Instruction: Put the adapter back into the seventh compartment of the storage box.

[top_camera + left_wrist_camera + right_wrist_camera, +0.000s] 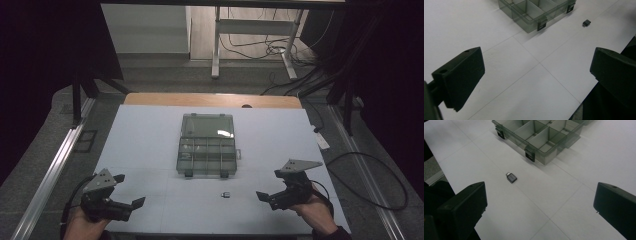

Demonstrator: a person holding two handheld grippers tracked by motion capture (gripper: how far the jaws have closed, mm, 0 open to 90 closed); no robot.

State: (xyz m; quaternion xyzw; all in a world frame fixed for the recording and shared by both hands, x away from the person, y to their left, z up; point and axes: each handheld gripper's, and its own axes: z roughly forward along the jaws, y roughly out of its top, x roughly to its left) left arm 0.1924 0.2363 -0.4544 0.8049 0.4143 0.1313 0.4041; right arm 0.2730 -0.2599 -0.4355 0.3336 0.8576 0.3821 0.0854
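A: Both tools are idle. The right hand-held gripper [270,192] has its jaws spread wide with nothing between them, and the left hand-held gripper [129,190] is likewise agape and empty.

B: And the piece to pick up?

A: The small dark adapter [511,177] lies flat on the white table [150,140], ahead of the right hand-held gripper and a little toward its left jaw. It sits apart from the clear compartment box [541,135], which stands farther ahead with its lid [207,125] thrown back.

B: So the right one is nearer. How would you take it?

A: I'd judge it best to come down low, square the jaws across the adapter's narrow sides, and close gently. It is tiny and flat, so a steep approach risks pushing it along the sheet.

B: Any crowding?

A: Little. Bare table surrounds the adapter on all sides. The box's front latches [530,156] stick out toward the hand-held gripper, so a lift should clear them before going over the dividers. The table's near edge lies just behind both hands; keep elbows in.
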